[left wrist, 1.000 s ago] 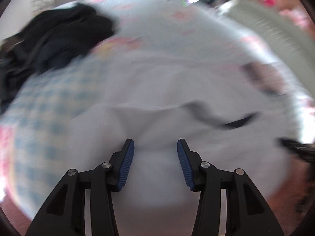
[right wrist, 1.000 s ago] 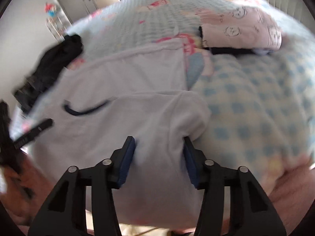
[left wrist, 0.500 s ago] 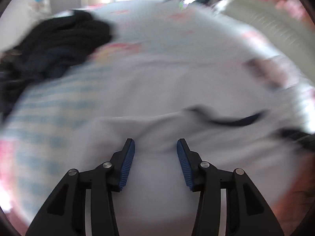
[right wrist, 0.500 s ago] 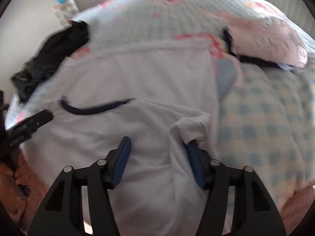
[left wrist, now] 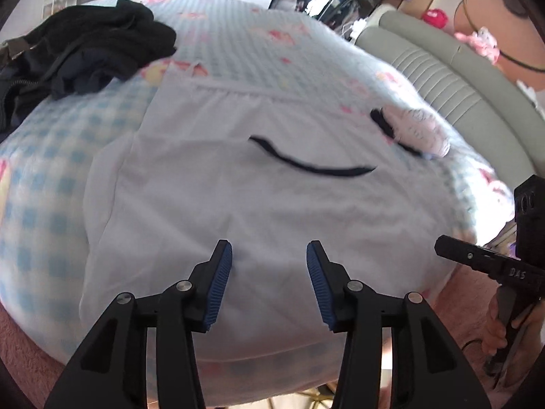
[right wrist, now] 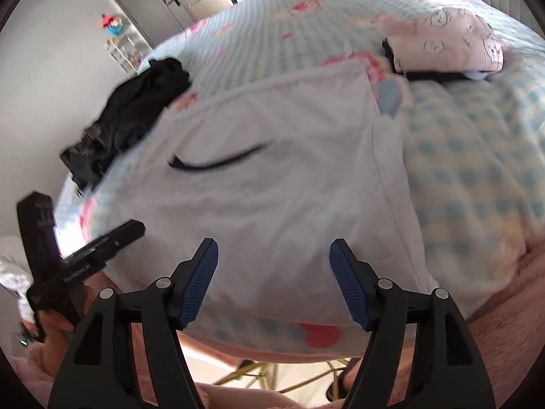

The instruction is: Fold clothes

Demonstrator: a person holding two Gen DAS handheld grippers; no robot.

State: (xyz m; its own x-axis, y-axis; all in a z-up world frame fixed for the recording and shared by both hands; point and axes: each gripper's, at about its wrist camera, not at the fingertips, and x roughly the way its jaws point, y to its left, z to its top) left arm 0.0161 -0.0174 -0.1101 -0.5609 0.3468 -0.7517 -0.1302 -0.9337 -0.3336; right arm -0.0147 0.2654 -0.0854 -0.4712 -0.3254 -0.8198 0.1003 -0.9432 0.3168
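At ten o'clock on the bed (left wrist: 51, 184) lies a dark clothes heap (left wrist: 88, 47). The white T-shirt (left wrist: 259, 204) lies flat mid-bed. The left tool (left wrist: 269, 272) and right tool (right wrist: 273, 266) gape wide, empty. A pink folded garment (right wrist: 449, 41) sits at two o'clock.

Shirt (left wrist: 259, 211) on bed (left wrist: 238, 17), clothes pile (left wrist: 85, 51) behind-left

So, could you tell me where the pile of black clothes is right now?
The pile of black clothes lies at the far left of the bed in both views, beyond the white shirt.
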